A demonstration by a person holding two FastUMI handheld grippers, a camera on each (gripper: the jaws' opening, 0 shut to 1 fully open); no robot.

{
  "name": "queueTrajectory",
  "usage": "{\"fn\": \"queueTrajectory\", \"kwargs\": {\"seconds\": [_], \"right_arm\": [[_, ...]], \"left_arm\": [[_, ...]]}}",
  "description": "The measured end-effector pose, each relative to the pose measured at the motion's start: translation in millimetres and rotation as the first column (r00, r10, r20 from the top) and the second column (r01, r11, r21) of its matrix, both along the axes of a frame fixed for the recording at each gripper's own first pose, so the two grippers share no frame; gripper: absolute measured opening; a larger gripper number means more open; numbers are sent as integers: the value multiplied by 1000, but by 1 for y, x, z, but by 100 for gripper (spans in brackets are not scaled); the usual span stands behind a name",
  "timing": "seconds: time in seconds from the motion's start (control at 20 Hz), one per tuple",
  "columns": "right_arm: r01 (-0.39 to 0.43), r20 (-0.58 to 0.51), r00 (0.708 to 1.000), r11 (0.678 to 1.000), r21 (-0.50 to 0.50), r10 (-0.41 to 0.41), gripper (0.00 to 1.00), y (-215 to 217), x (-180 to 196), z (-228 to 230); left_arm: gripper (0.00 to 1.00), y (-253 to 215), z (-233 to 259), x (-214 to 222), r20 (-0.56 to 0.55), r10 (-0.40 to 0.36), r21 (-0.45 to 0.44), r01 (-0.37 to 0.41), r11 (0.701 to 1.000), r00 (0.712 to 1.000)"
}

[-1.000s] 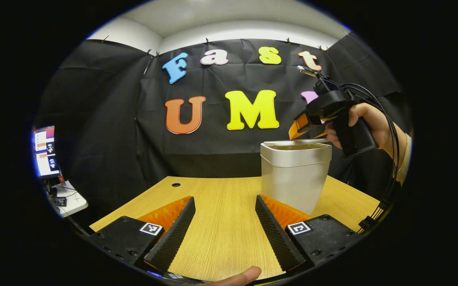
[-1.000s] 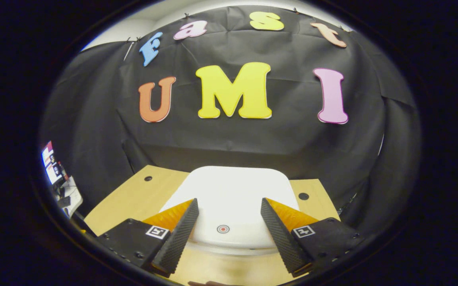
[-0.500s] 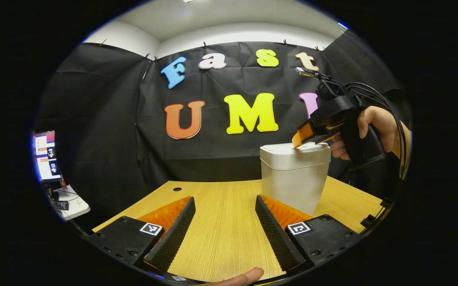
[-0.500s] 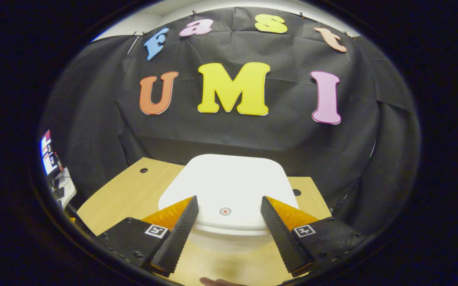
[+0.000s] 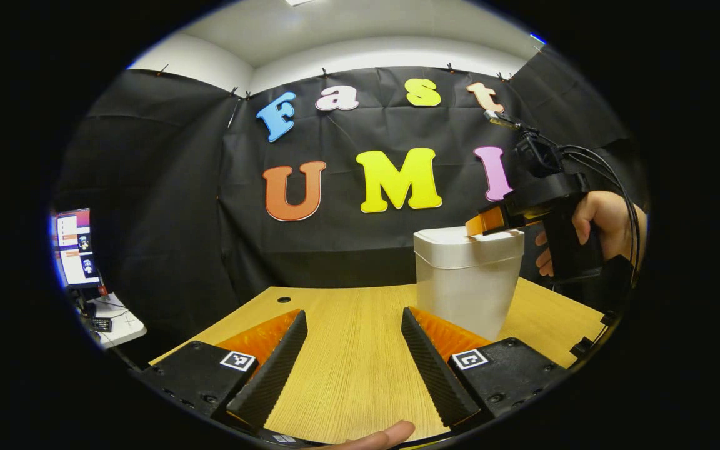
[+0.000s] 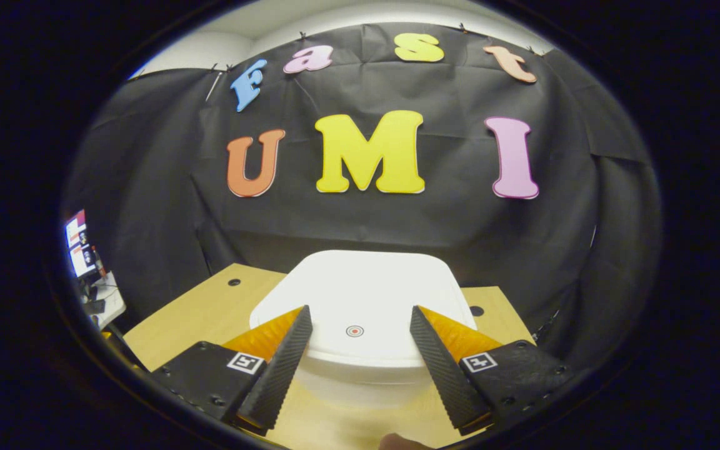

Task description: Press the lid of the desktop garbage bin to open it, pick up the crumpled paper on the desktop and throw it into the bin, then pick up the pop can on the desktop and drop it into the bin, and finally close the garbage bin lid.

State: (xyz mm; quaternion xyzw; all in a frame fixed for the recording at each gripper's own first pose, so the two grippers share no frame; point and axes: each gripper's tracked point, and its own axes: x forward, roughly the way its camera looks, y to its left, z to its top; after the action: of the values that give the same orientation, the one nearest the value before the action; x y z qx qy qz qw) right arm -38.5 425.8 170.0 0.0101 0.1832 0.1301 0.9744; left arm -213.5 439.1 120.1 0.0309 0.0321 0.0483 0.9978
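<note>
In the left gripper view, the left gripper [image 5: 354, 350] is held low over the wooden desktop [image 5: 347, 369], pointing toward the booth's back wall. Its two fingers are spread wide apart with bare wood between them, and nothing is grasped. A fingertip [image 5: 385, 434] of the person is seen at the bottom edge of that view.

The white desktop garbage bin [image 5: 465, 284] stands upright on the desktop, ahead and to the right of the left gripper, its base partly hidden behind the right-hand finger. The lid [image 5: 460, 239] is seen lying flat on the bin's rim, closed.

Farther off in the same view, the right gripper [image 5: 491, 222] is held by a hand [image 5: 597, 219] wrapped around its black grip, with cables running from the device's top. It is tilted slightly downward toward the left, and its fingertips are seen at the near edge of the lid; whether they touch it cannot be told.

In the right gripper view, the right gripper [image 6: 360, 359] is seen from above the bin's lid [image 6: 360, 294], which spans the gap between the two fingers. The jaws are released, wide apart, and nothing is clamped. A small round red target mark [image 6: 354, 330] on the lid sits midway between the fingers. A monitor [image 5: 74, 247] is seen at the far left beyond the desk.
</note>
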Motion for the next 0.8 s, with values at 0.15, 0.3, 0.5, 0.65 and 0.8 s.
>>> {"fn": "queueTrajectory", "kwargs": {"seconds": [0.15, 0.3, 0.5, 0.65, 0.8], "right_arm": [[1, 39, 999, 1000, 27, -3, 98, 2, 1, 1], [1, 51, 999, 1000, 23, -2, 95, -2, -3, 3], [26, 105, 994, 998, 56, -32, 96, -12, -20, 7], [48, 174, 983, 999, 12, -50, 96, -26, -40, 10], [48, 223, 973, 998, 50, -58, 96, -40, -68, 15]], "left_arm": [[98, -2, 0, 0, -3, -1, -1, 1, 1000, 1000], [98, -7, -1, 2, -5, -13, -6, 13, 1000, 1000], [98, -9, 0, 0, -1, -24, -6, 24, 1000, 1000], [98, -9, 1, 2, 4, -22, -12, 22, 1000, 1000], [98, -14, -3, 6, -3, -20, -17, 20, 1000, 1000]]}}
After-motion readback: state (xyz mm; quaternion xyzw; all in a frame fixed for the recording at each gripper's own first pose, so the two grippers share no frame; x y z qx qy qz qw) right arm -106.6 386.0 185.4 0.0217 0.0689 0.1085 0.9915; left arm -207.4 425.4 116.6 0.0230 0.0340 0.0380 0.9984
